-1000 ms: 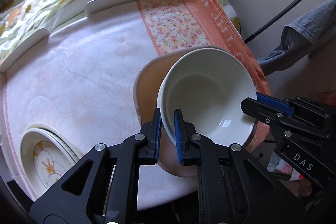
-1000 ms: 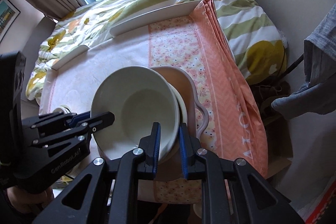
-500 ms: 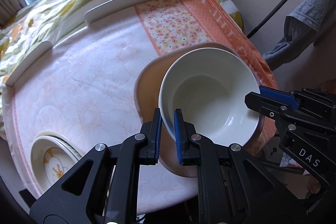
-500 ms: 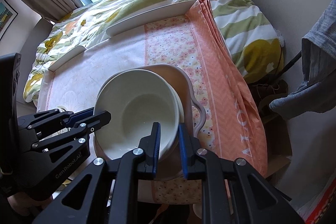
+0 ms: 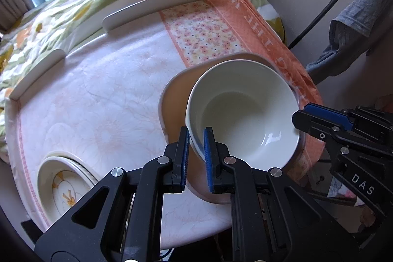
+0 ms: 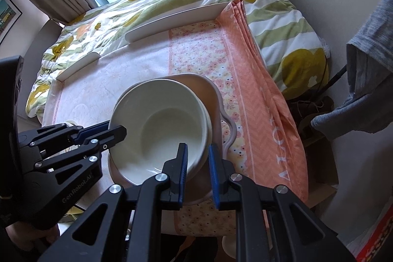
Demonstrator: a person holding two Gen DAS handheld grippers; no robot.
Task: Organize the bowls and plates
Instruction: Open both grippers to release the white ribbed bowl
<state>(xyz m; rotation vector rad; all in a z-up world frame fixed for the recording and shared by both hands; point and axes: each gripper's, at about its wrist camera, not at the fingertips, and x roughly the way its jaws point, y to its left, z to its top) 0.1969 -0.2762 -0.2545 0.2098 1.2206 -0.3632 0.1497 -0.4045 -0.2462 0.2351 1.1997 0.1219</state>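
A white bowl [image 5: 242, 112] sits nested on other white dishes on a beige tray-like plate [image 5: 173, 100] at the table's right front. My left gripper [image 5: 196, 154] straddles its near rim with the jaws slightly apart. My right gripper [image 6: 197, 163] straddles the opposite rim of the bowl [image 6: 162, 124], also slightly apart, above the beige plate [image 6: 216, 100]. Each gripper shows in the other's view, the right one [image 5: 319, 119] and the left one [image 6: 98, 134]. A stack of white plates with a yellow pattern [image 5: 63, 183] lies at the left front.
The round table [image 5: 98, 95] has a pale floral cloth and an orange flowered runner [image 5: 208, 33] hanging over the right edge. White raised rim pieces [image 5: 159, 6] line the far side. A bed with a flowered quilt [image 6: 282, 23] lies behind. Grey clothing [image 6: 363, 80] hangs at the right.
Both grippers have loosened, their jaws now wider apart on the bowl's rim. The bowl has settled lower onto the dishes on the beige plate.
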